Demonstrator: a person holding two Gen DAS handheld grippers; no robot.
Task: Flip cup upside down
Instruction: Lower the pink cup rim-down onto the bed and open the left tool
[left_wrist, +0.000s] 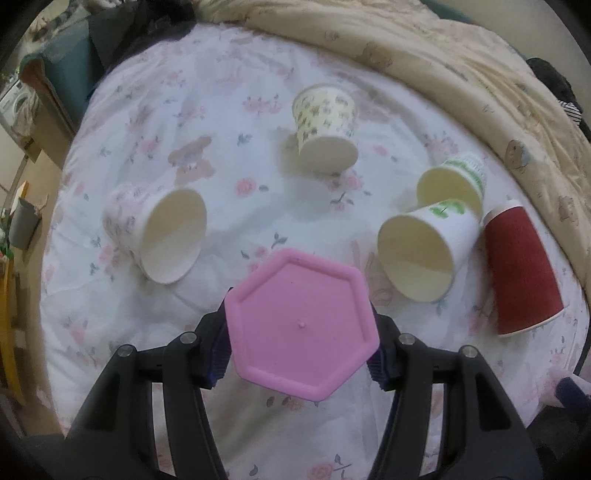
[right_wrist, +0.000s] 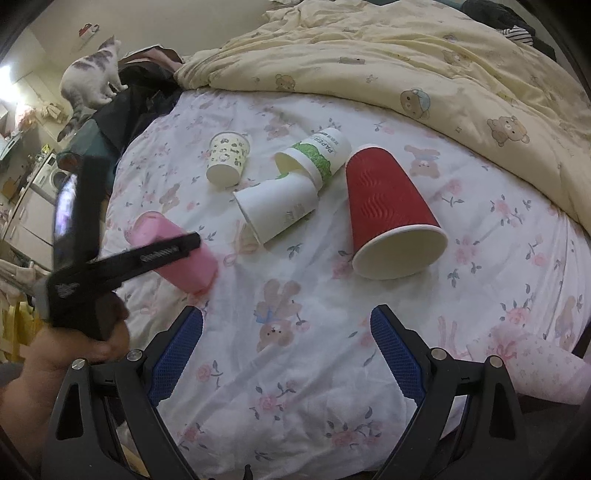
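Left tool (left_wrist: 301, 347) pinching pink cup (left_wrist: 301, 325), base facing camera, right tool (right_wrist: 286, 354) spread

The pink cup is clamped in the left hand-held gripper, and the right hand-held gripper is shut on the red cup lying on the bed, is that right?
Not quite. The right hand-held gripper is open and empty; the right wrist view shows the red cup lying apart from it on the bedsheet. The rest holds: the left hand-held gripper is clamped on the pink cup.

The word "PAPER" stands upside down on the green-banded cup (right_wrist: 320, 157), beside the red cup (right_wrist: 388, 206). Lettering on the left gripper's arm (right_wrist: 159, 254) is too blurred to read.
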